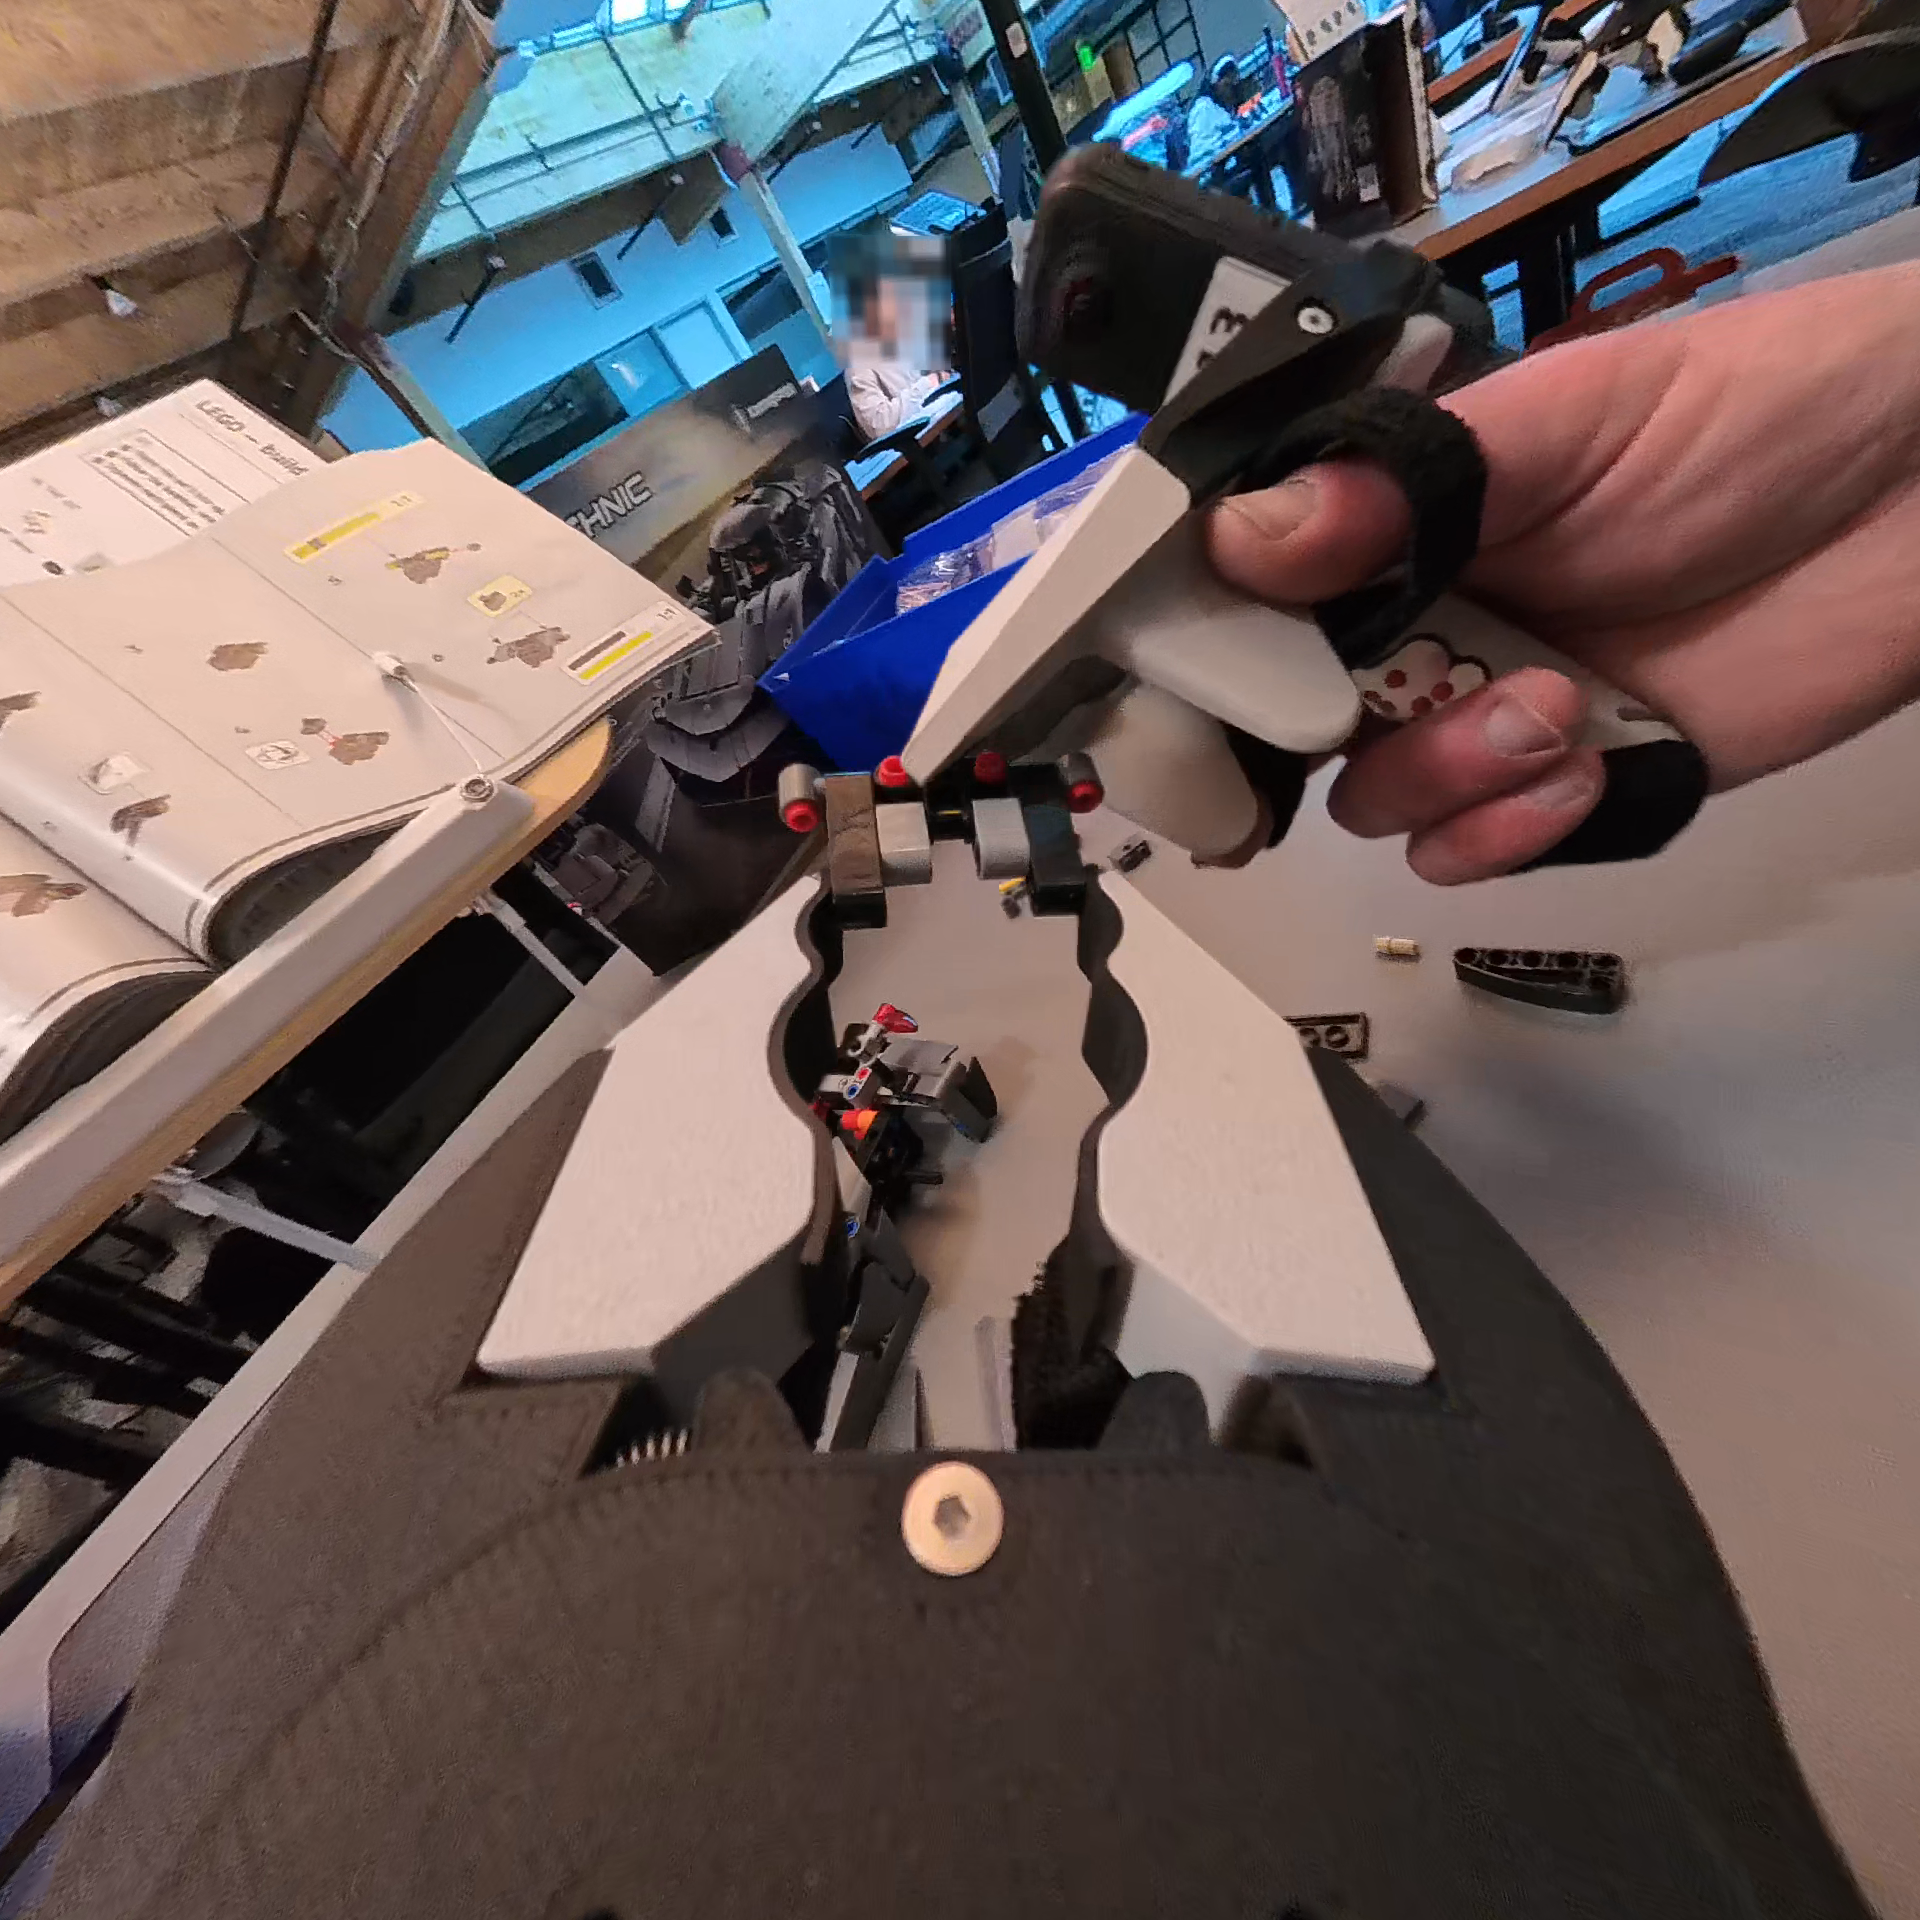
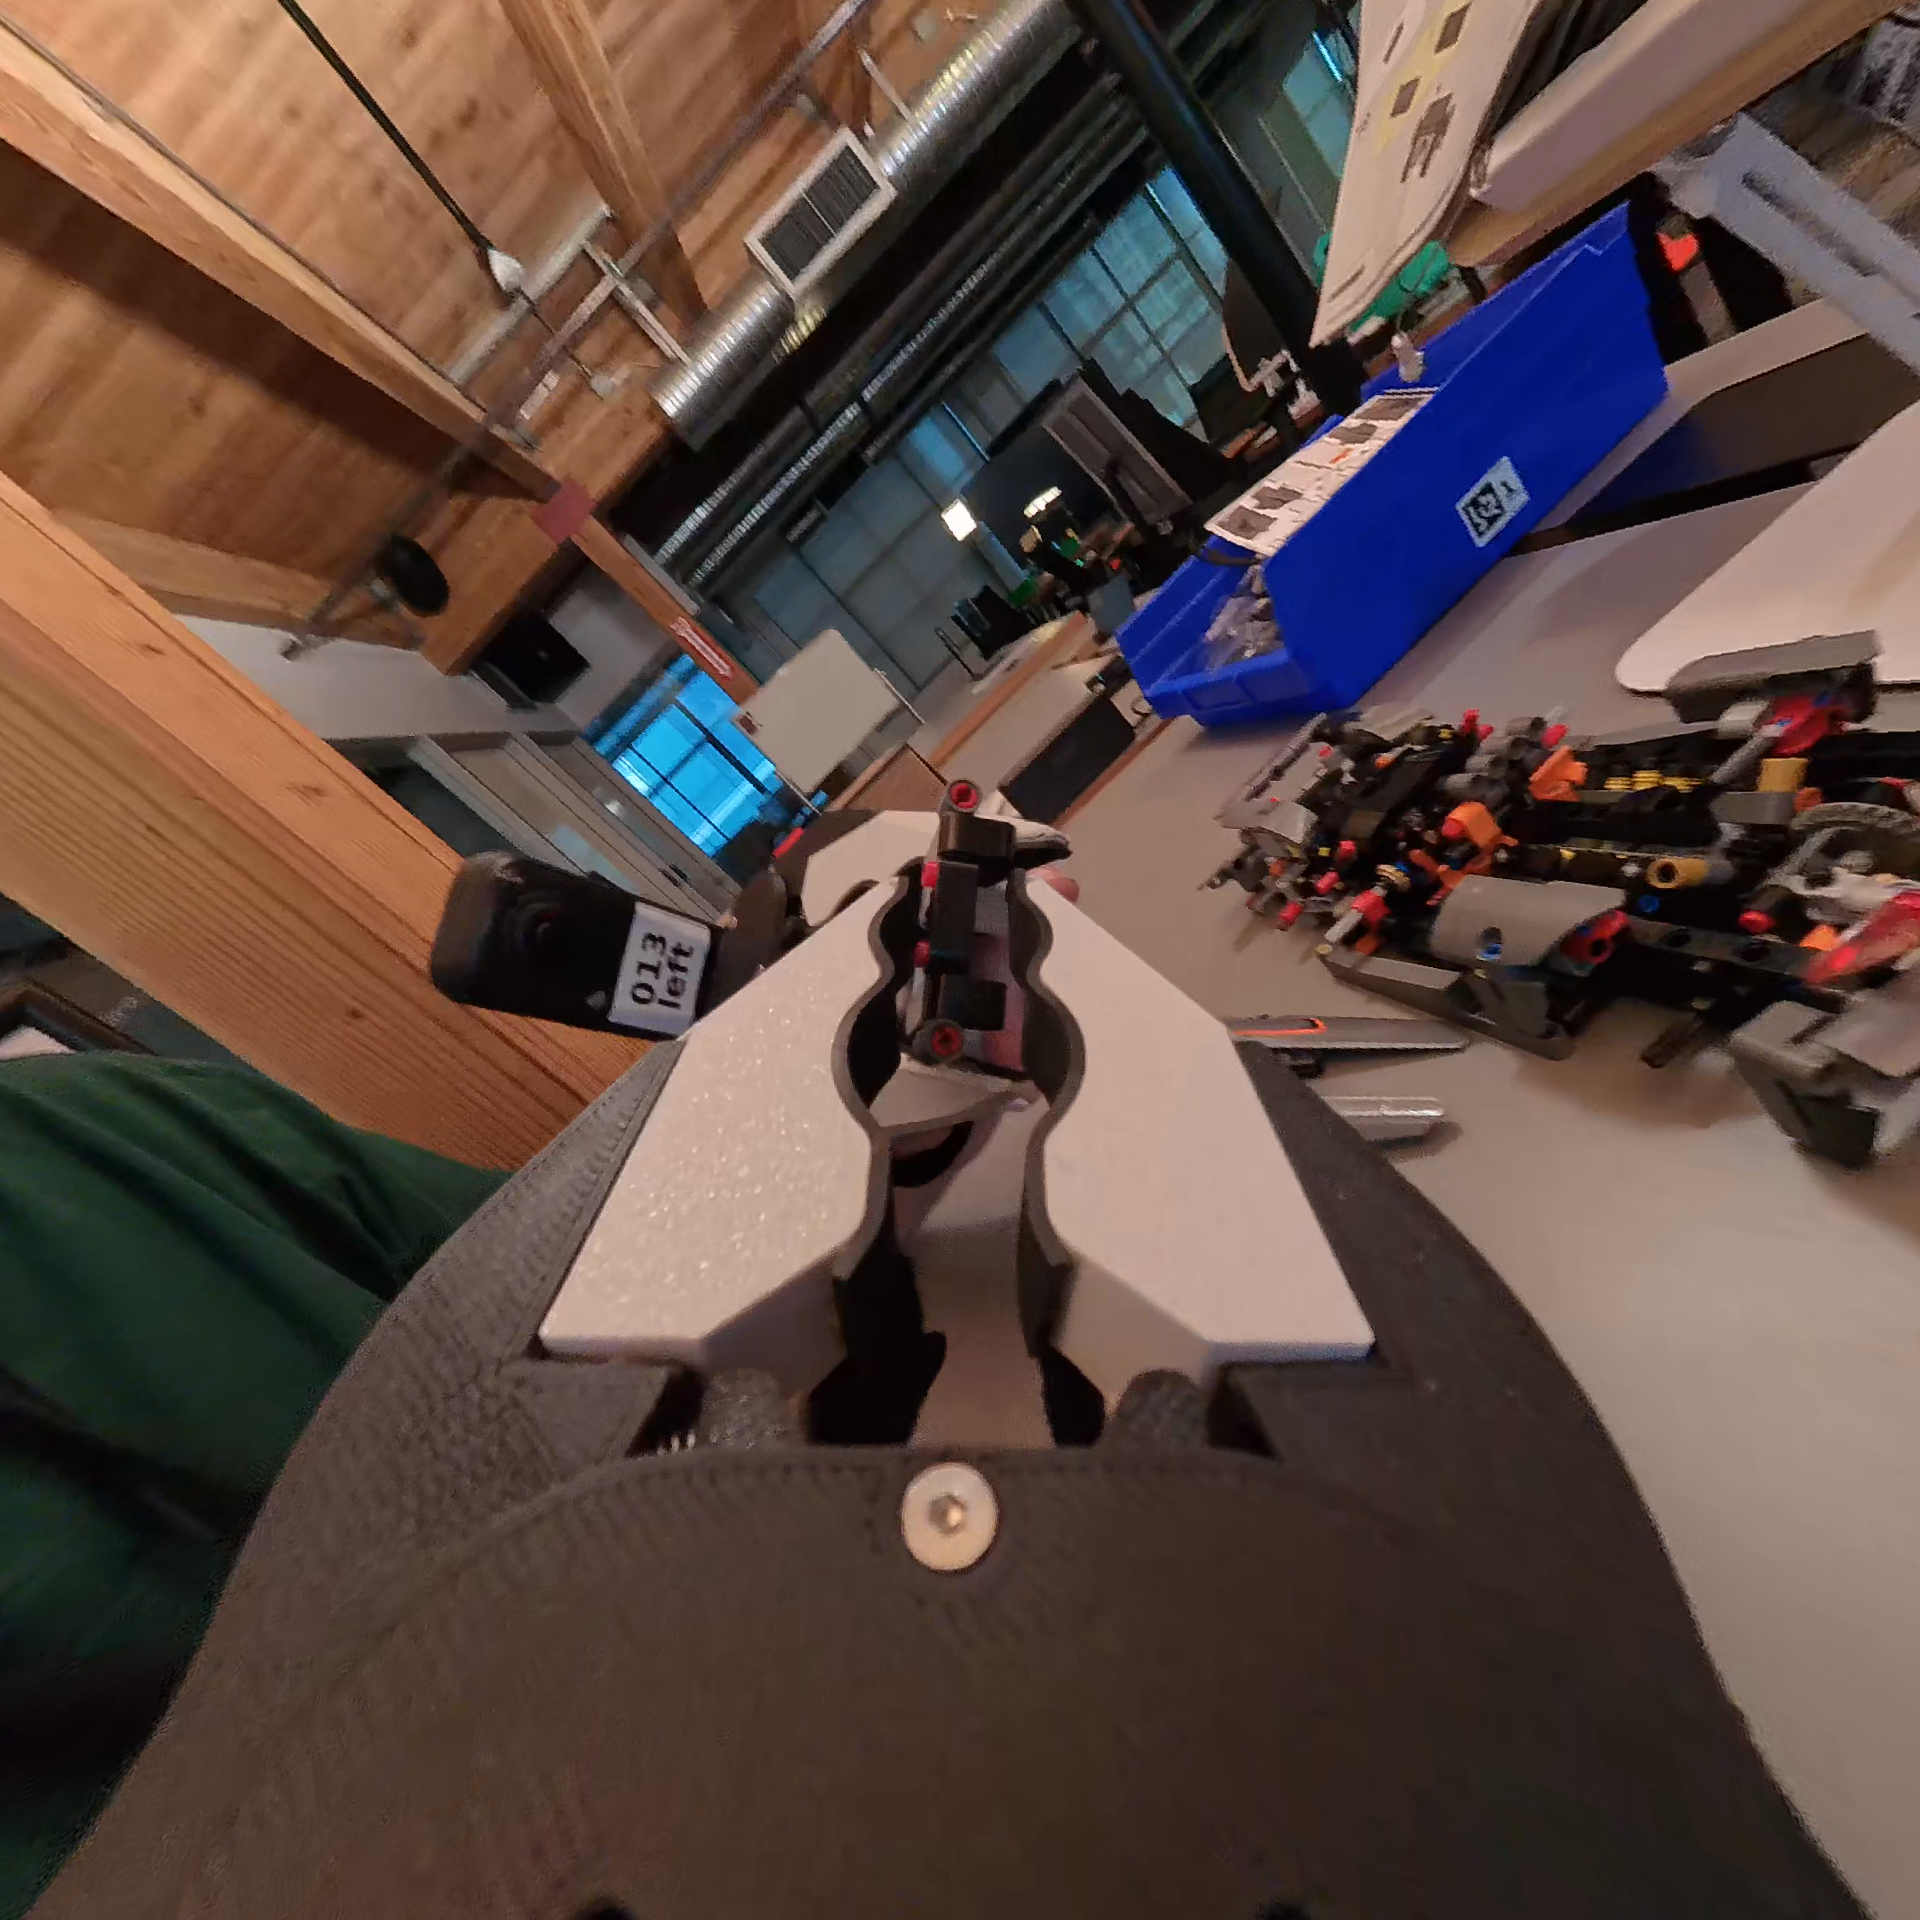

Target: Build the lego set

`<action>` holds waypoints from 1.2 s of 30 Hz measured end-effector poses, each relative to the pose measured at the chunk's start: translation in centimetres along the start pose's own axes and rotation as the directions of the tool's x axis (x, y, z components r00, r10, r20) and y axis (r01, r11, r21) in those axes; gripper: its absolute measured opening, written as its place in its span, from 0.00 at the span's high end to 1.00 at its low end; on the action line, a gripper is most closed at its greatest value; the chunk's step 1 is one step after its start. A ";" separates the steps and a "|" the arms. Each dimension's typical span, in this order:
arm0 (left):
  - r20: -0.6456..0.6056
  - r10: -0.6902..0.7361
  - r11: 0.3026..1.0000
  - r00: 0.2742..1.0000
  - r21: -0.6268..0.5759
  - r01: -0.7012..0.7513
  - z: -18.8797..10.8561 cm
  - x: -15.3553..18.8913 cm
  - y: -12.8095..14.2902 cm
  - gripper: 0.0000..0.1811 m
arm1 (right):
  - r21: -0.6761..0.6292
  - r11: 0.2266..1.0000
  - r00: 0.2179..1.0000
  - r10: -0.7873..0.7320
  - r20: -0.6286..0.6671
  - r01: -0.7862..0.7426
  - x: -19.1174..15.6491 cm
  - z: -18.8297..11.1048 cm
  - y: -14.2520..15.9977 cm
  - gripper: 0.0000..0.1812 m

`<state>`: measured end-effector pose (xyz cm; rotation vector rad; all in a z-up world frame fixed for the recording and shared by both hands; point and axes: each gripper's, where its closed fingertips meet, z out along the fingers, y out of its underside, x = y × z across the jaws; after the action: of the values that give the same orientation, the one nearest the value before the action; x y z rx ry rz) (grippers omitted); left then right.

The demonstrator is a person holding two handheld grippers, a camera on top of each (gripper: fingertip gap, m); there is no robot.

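Note:
A small subassembly (image 1: 951, 831) of black and grey bricks with red pins is held in the air between both grippers. My left gripper (image 1: 956, 894) is shut on its lower ends. My right gripper (image 1: 1049, 790), held by a hand (image 1: 1683, 540), comes in from the upper right and closes on its top. In the right wrist view the subassembly (image 2: 961, 956) stands between my right gripper's (image 2: 966, 894) fingers, and the left gripper's camera (image 2: 561, 951) shows behind. The large lego model (image 2: 1558, 883) lies on the grey table (image 2: 1558, 1299).
An open instruction booklet (image 1: 312, 644) rests on a stand at the left. A blue bin (image 1: 883, 644) of bagged parts stands behind. A black curved beam (image 1: 1538, 977), a small tan pin (image 1: 1395, 945) and a dark plate (image 1: 1330, 1034) lie loose on the table. My two grippers' fingertips are within a few centimetres of each other. It is some 15 cm from my left tips to the black curved beam (image 1: 1538, 977).

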<state>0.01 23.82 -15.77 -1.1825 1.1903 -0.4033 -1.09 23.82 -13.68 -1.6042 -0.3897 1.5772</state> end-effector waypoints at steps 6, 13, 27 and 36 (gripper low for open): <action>-0.053 0.000 1.000 0.999 -0.007 0.000 0.2 0.8 0.2 0.76 | -0.097 0.993 0.998 -0.067 -0.016 0.065 0.0 -0.5 0.7 0.96; -0.041 -0.005 0.999 0.999 0.036 0.007 0.1 0.8 -0.5 0.76 | -0.058 0.998 0.998 0.019 0.053 -0.016 -0.4 -0.5 0.6 0.96; -0.015 -0.049 0.998 0.999 0.038 0.050 -0.3 -0.3 -0.4 0.76 | -0.045 0.999 0.998 0.011 0.062 -0.008 -0.4 0.4 0.0 0.88; -0.038 -0.078 0.997 0.996 0.001 0.078 0.0 -0.2 0.7 0.76 | -0.142 0.974 0.977 -0.190 -0.093 0.176 1.1 -2.0 0.4 0.82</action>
<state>-0.27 24.20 -16.27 -1.2262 1.1785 -0.4878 0.80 23.68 -14.97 -1.6931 -0.5786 1.3446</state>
